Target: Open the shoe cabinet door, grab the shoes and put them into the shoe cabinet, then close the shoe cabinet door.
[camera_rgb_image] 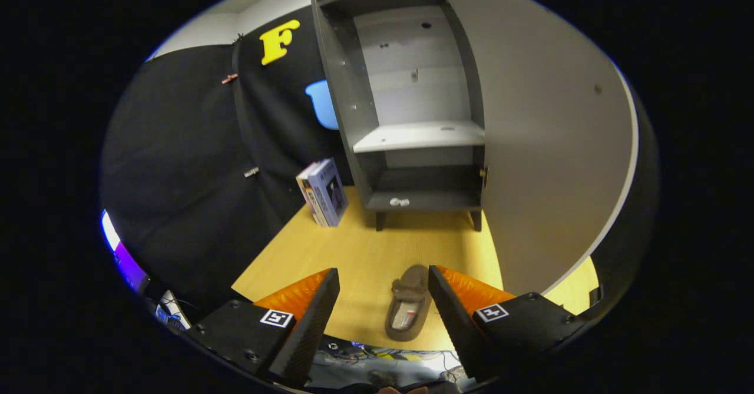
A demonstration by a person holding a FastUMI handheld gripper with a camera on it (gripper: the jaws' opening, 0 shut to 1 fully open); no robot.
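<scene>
One step is done: your shoe cabinet (412, 117) door (542, 146) stands open beyond the gripper (383, 288). Its jaws are apart, empty; the shoe (409, 311) lies between them, ungrabbed.

slipper (408, 305): right edge covered by right finger (450, 314) | second shoe: cannot tell | cabinet (412, 111) lower bay: dark, two small pale bits (399, 202) on its floor at 12 o'clock, too small to tell | door (548, 146): outer face hidden | box (323, 192): print too small | cables (377, 361) at 6 o'clock: blurred, cut off
</scene>
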